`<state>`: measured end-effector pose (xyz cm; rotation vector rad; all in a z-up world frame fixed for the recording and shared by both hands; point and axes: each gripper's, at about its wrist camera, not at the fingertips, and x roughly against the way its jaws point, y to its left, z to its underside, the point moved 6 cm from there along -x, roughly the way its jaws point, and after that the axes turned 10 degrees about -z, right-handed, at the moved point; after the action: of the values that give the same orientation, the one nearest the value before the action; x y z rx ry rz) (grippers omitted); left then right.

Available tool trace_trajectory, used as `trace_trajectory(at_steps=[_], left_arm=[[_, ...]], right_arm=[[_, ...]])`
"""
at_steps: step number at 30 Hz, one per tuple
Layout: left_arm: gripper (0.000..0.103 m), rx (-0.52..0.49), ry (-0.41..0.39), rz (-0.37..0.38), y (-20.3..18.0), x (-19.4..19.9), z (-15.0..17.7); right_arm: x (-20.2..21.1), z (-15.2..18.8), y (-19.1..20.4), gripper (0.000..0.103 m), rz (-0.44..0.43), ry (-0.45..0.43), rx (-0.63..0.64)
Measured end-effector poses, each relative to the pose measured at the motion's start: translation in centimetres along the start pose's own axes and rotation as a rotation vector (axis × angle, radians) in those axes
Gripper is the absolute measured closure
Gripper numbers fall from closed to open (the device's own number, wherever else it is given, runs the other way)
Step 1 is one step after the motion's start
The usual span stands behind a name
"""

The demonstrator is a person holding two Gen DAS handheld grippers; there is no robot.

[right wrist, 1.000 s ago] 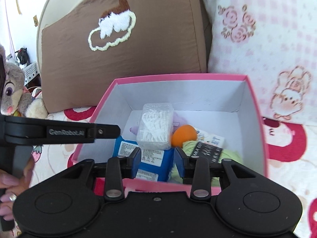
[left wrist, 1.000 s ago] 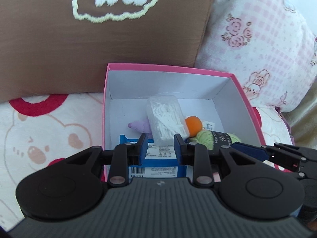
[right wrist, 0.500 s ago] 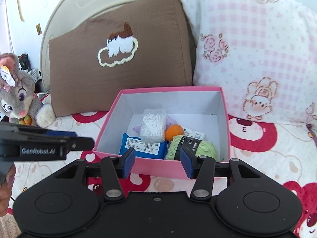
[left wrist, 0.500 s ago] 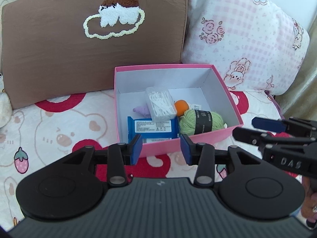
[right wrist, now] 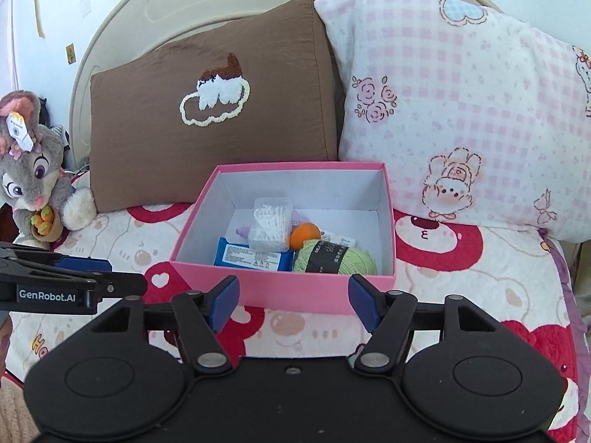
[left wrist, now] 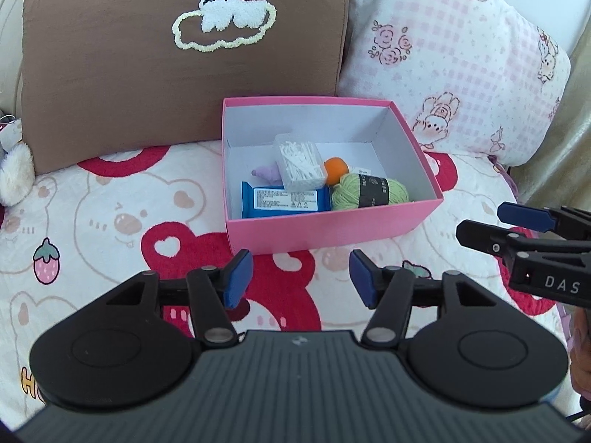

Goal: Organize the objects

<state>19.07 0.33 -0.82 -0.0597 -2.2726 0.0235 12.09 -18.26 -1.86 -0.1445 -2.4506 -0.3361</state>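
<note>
A pink box (left wrist: 332, 227) (right wrist: 258, 288) stands on the bed in front of two pillows. Inside lie a blue wipes pack (left wrist: 284, 201) (right wrist: 255, 256), a clear case of floss picks (left wrist: 299, 166) (right wrist: 271, 223), an orange ball (left wrist: 336, 170) (right wrist: 304, 234), a green yarn skein (left wrist: 369, 193) (right wrist: 334, 258) and a small purple item (left wrist: 266, 173). My left gripper (left wrist: 301, 278) is open and empty, short of the box's near wall. My right gripper (right wrist: 293, 301) is open and empty, also short of the box. Each gripper shows at the edge of the other's view.
A brown pillow (right wrist: 210, 110) and a pink checked pillow (right wrist: 461, 122) lean on the headboard behind the box. A grey plush rabbit (right wrist: 33, 181) sits at the far left. The bedspread (left wrist: 110, 221) has a bear pattern.
Both grippers have pulled back from over the box and opened wider. The box contents have not moved.
</note>
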Motion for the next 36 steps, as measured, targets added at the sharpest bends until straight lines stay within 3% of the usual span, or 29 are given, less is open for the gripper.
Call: trace_trajectory(at_steps=[13, 15, 21, 36], left_arm=[[0.033, 0.029, 0.042, -0.013, 0.7, -1.3, 1.9], [0.02, 0.037, 0.04, -0.016, 0.8, -1.2, 1.9], [0.007, 0.017, 0.016, -0.048, 0.8, -0.9, 1.8], [0.003, 0.02, 0.114, -0.109, 1.1, -2.0, 2.3]], right_arm=[[-1.0, 1.6, -0.5, 0.008, 0.019, 0.022, -0.016], [-1.4, 1.8, -0.6, 0.007, 0.045, 0.03, -0.013], [-2.5, 2.4, -0.8, 0.007, 0.078, 0.076, -0.003], [-2.2, 3.0, -1.1, 0.007, 0.059, 0.122, -0.091]])
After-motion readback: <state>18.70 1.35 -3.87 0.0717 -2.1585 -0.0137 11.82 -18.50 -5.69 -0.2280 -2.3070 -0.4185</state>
